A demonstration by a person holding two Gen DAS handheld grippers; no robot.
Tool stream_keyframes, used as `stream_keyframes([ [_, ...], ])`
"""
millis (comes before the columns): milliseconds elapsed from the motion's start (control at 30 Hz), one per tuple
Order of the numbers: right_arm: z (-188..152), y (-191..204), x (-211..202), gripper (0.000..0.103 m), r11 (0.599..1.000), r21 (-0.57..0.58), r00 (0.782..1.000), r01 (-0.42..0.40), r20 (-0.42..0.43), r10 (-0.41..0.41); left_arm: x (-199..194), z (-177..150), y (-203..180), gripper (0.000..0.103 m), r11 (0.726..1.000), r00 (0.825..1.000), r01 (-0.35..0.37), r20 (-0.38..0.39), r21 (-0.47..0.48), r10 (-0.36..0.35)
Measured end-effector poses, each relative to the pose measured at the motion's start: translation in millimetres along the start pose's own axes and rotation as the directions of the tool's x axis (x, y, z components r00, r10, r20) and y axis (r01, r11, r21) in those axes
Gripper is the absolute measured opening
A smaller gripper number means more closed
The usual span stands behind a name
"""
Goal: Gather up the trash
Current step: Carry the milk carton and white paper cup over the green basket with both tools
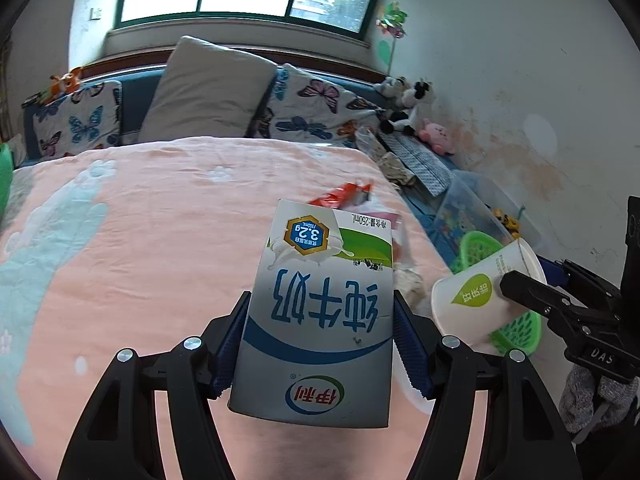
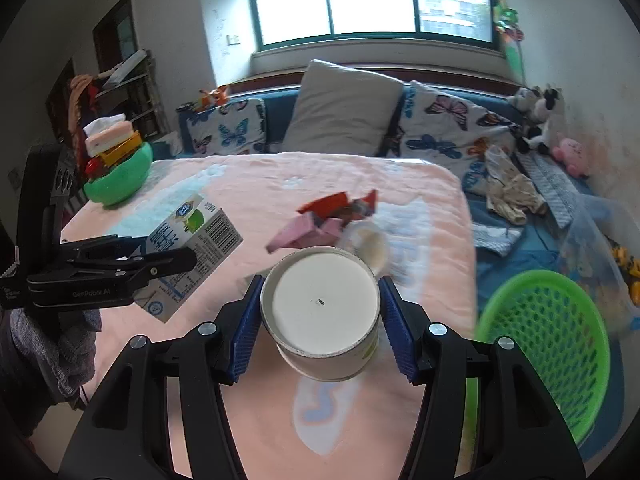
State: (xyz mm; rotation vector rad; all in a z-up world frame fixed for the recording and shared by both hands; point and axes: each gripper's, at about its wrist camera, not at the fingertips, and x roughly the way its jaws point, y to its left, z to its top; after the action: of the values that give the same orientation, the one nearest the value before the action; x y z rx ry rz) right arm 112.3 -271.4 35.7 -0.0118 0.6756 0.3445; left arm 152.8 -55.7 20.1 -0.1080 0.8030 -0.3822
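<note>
Over the bed (image 1: 120, 220), w/ its pink blanket, both tongs are up in the air and loaded. Left tongs (image 1: 320, 344) are clamped on a milk carton (image 1: 320, 312), blue pads pressed against its two narrow sides; carton is upside down to the left wrist cam, print inverted, held clear of the blanket. Right tongs (image 2: 320, 312) grip a white paper cup (image 2: 320, 308) by its sides, cup's flat base facing the right wrist cam, also lifted off the bed. From the left wrist cam the cup (image 1: 480, 296) lies tilted on its side in the right tongs (image 1: 532, 292), just above a green mesh basket (image 1: 516, 332). Right wrist cam shows that basket (image 2: 548, 344) at the bed's right edge, just beside the cup, not touching.

More trash sits mid-bed beyond both: red wrapper (image 2: 340, 204), pink pieces (image 2: 308, 232) and a small clear cup (image 2: 368, 240), bunched together, somewhat blurred. Pillows (image 1: 208, 88) line the headboard end; green bowl of toys (image 2: 120, 176) at the bed's left corner.
</note>
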Motion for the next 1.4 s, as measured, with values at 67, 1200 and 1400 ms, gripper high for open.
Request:
stream_keyframes([
  [67,-7,-14,-10,0.057,0.999,0.020,1.000,0.030,0.006,-0.030,4,-1,-14,0.064,1.000,1.000,0.018,-0.007,0.016,-0.018],
  [1200,-98,-200,-49,0.062,0.870,0.321,0.927,0.374,-0.113,-0.357,94,17,-180,0.064,0.954,0.969,0.223,-0.148,0.200,-0.196],
  [1400,-104,-197,-66,0.063,0.867,0.326,0.926,0.376,-0.089,-0.368,109,16,-203,0.065,0.941,0.961,0.250,-0.174,0.227,-0.213],
])
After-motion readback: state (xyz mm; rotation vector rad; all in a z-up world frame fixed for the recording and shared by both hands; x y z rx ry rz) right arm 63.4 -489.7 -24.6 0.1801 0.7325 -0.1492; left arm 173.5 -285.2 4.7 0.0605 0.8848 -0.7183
